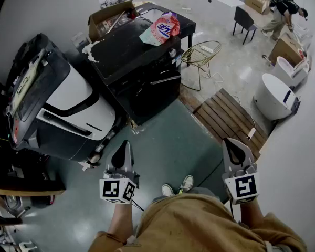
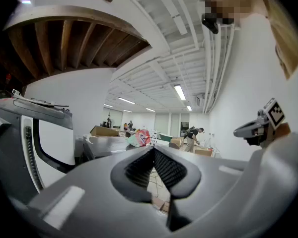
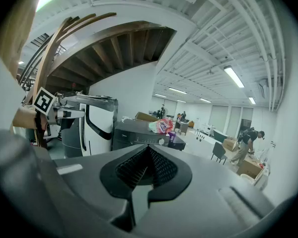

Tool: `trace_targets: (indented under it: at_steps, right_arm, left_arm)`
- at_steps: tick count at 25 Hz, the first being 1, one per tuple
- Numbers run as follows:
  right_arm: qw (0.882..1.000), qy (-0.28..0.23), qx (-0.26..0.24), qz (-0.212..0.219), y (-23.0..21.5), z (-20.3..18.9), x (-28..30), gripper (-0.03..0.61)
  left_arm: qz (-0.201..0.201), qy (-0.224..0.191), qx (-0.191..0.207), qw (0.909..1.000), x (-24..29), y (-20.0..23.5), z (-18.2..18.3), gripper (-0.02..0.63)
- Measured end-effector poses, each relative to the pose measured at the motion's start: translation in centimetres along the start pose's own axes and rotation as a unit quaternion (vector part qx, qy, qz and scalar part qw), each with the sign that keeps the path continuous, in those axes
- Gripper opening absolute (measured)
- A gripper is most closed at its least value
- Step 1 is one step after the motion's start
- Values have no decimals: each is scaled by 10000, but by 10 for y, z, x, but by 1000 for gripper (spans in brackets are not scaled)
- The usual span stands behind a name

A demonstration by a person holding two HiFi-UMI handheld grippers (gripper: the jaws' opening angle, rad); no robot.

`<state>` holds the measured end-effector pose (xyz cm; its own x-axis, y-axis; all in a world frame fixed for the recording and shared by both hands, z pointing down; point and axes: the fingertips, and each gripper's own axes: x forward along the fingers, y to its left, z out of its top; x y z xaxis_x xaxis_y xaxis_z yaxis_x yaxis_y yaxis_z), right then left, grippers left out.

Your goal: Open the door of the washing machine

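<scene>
Left gripper (image 1: 126, 144) and right gripper (image 1: 231, 142) both clenched, empty, held above green floor (image 1: 173, 140). Black washing machine (image 1: 142, 72) ahead, well apart from both, beside a white-grey appliance (image 1: 68, 96); detergent bag (image 1: 161, 28) on its top.

Washer (image 1: 140, 70): black, matt top, glossier front panel. Neighbouring machine (image 1: 68, 96): glossy white and dark plastic shell. Platform (image 1: 228, 117): slatted bare wood; chair (image 1: 201, 52): thin metal wire; box (image 1: 107, 16): brown cardboard; floor (image 1: 173, 151): smooth, matt green.
</scene>
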<state>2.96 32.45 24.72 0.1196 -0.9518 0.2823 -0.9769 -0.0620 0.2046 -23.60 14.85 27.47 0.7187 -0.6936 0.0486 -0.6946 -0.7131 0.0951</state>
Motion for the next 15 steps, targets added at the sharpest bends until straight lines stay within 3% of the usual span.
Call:
trace_targets:
  at_steps: [3,9,15]
  right_arm:
    - [9996,-253,115,-36,-6,23,12,3]
    - [9998,-90,-134,116,-4,16,19,5]
    - [9991,-33,-258,342,-5,10,23,5]
  left_arm:
    - [39,-63,-62,10000,7,3,7,60]
    - [325,-168,-560,9978,8,20,3,60]
    - [471,-114,-660,9966,10,23,-4,60]
